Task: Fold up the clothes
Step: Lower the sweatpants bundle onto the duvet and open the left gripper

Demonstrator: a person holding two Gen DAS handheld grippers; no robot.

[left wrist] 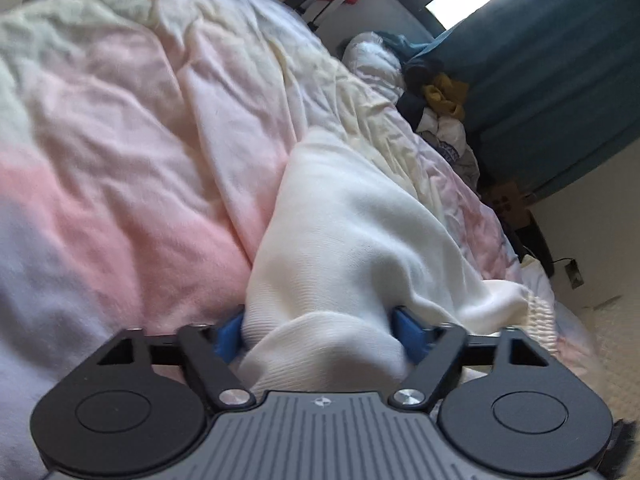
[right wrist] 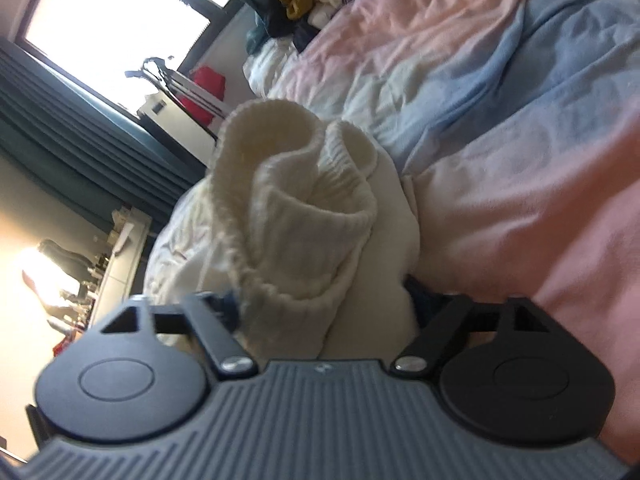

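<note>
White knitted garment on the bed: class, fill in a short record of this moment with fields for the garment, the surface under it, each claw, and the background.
garment: white knitted garment, bunched, ribbed hem showing in the right wrist view
surface: pink, cream and blue duvet, crumpled
left claw: blue pads pressed on a fold of the garment
right claw: closed on the bunched ribbed part
background: pile of clothes at the far end of the bed, teal curtain, bright window
fold: not yet made

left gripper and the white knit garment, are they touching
Touching. The left wrist view shows the white knit garment bunched between the left gripper, both blue pads pressed against the fabric.
</note>
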